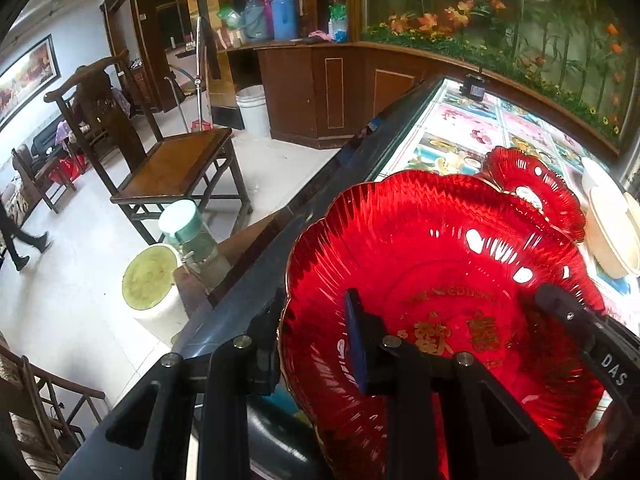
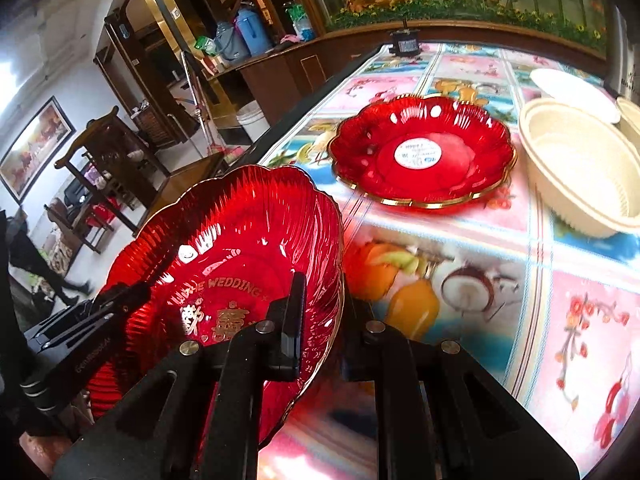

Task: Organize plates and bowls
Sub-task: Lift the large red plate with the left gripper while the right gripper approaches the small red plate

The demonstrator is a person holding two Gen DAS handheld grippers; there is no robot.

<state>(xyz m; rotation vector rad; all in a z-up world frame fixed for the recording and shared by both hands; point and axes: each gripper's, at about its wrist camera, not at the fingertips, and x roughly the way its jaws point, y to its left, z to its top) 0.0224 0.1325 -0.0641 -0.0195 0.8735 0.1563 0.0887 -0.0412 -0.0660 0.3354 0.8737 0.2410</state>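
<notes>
You had both grippers on the same red plate [image 2: 224, 240], the ribbed one with gold lettering in its middle. Your left gripper [image 1: 316, 336] was nearly closed, pinching the plate's left rim: one finger under the outside edge, the other inside the dish. Your right gripper [image 2: 320, 312] was closed almost fully on the opposite rim, one finger inside the plate, the other hidden behind its edge. In the left wrist view the right gripper's finger [image 1: 560, 304] showed at the far side of the plate; in the right wrist view the left gripper [image 2: 100, 312] showed at the plate's left side.

The plate sat tilted, near the tabletop [image 2: 460, 240] edge; whether it cleared the surface, can't tell. The tabletop carried a glossy fruit-and-flower print cover.

A second red plate [image 2: 424, 152] with a gold rim and a white sticker in its centre lay flat further along the tabletop, well apart from the held one. Just beside it on the right sat a cream bowl [image 2: 580, 176], with a white plate [image 2: 568, 92] behind that.

Beyond the tabletop edge stood a wooden chair [image 1: 172, 168] on the floor, a white bucket [image 1: 252, 108] by the cabinet.
</notes>
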